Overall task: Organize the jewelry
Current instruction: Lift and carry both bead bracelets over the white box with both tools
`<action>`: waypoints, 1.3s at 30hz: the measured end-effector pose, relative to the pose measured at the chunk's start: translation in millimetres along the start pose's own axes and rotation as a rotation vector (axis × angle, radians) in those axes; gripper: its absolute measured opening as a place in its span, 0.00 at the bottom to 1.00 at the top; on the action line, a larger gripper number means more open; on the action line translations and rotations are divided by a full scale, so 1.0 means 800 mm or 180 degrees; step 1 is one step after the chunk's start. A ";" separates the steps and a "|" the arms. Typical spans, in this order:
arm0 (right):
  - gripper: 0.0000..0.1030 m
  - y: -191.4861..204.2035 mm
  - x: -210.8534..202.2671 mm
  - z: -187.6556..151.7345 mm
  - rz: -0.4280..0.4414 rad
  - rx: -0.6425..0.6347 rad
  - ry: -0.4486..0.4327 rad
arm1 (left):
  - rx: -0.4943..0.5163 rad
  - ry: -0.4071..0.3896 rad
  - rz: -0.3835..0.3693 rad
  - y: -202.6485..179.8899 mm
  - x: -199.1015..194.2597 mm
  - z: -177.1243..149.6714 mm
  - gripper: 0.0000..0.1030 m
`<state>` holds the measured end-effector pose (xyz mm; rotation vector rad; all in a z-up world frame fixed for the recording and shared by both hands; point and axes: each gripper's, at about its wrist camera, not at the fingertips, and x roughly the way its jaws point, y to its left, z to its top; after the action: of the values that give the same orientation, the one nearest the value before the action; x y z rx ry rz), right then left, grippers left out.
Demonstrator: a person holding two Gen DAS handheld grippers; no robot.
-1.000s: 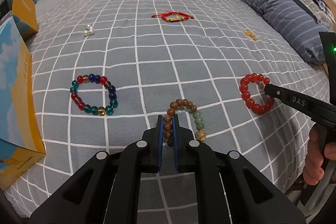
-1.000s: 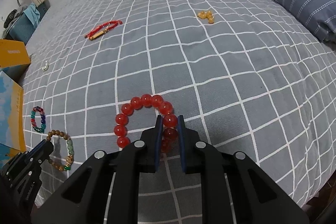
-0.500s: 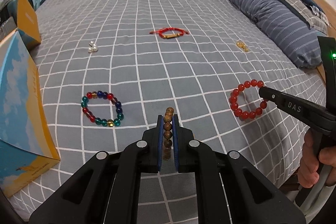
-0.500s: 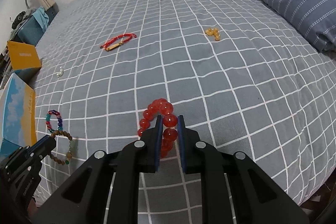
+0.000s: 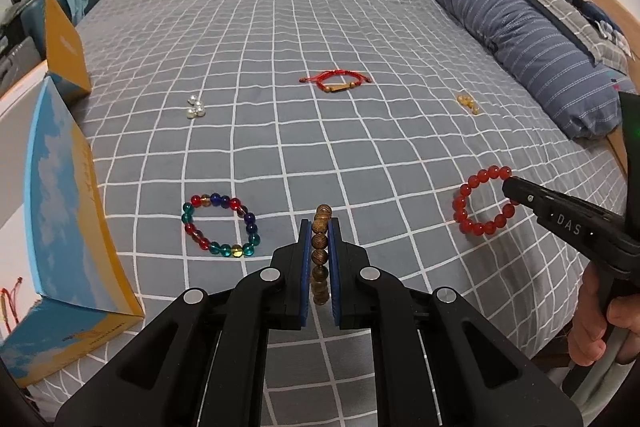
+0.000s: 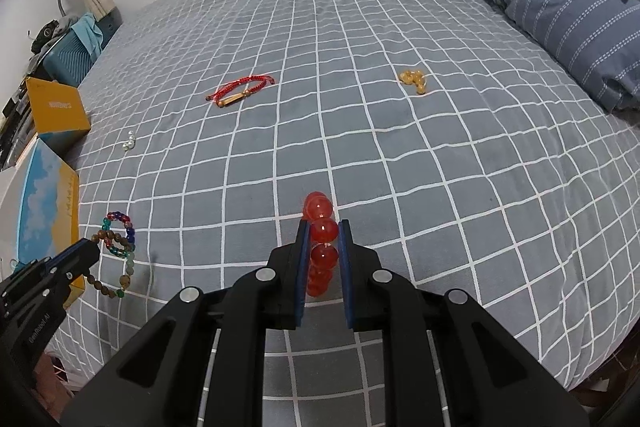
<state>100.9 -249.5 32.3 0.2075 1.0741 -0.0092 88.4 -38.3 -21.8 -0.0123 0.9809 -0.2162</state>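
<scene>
My left gripper (image 5: pixel 320 227) is shut on a wooden bead bracelet (image 5: pixel 321 247) and holds it edge-on above the bed; it also shows in the right wrist view (image 6: pixel 116 267). My right gripper (image 6: pixel 323 227) is shut on a red bead bracelet (image 6: pixel 320 231), lifted off the bed, seen hanging in the left wrist view (image 5: pixel 480 203). A multicolour bead bracelet (image 5: pixel 220 223) lies on the bed left of my left gripper. A red cord bracelet (image 5: pixel 336 83), white pearls (image 5: pixel 195 109) and amber beads (image 5: pixel 468 103) lie farther back.
The bed has a grey checked cover (image 5: pixel 280 27). A blue and yellow box (image 5: pixel 60 219) stands at the left edge, with another yellow box (image 5: pixel 64 43) behind it. Striped pillows (image 5: pixel 528 39) lie along the right side.
Both grippers have lifted their bracelets off the bed and pulled back. The wooden and red bracelets now hang edge-on between the fingers.
</scene>
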 end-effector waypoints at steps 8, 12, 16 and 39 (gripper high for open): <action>0.13 0.006 -0.010 0.010 0.0015 -0.0031 -0.0027 | 0.0030 -0.0061 0.0075 0.005 -0.017 0.018 0.07; 0.13 0.011 -0.016 0.018 0.0035 -0.0052 -0.0051 | -0.0001 -0.0085 0.0092 0.010 -0.026 0.028 0.07; 0.13 0.021 -0.023 0.027 0.0078 -0.0105 -0.0058 | 0.0000 -0.0119 0.0143 0.015 -0.038 0.038 0.07; 0.13 0.133 -0.066 0.074 0.0264 -0.0559 -0.0295 | -0.0317 -0.0378 0.0388 0.110 -0.132 0.080 0.07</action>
<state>139.1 -160.5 122.9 0.0918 0.9674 0.1482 100.1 61.7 91.1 -0.0555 0.8700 -0.0539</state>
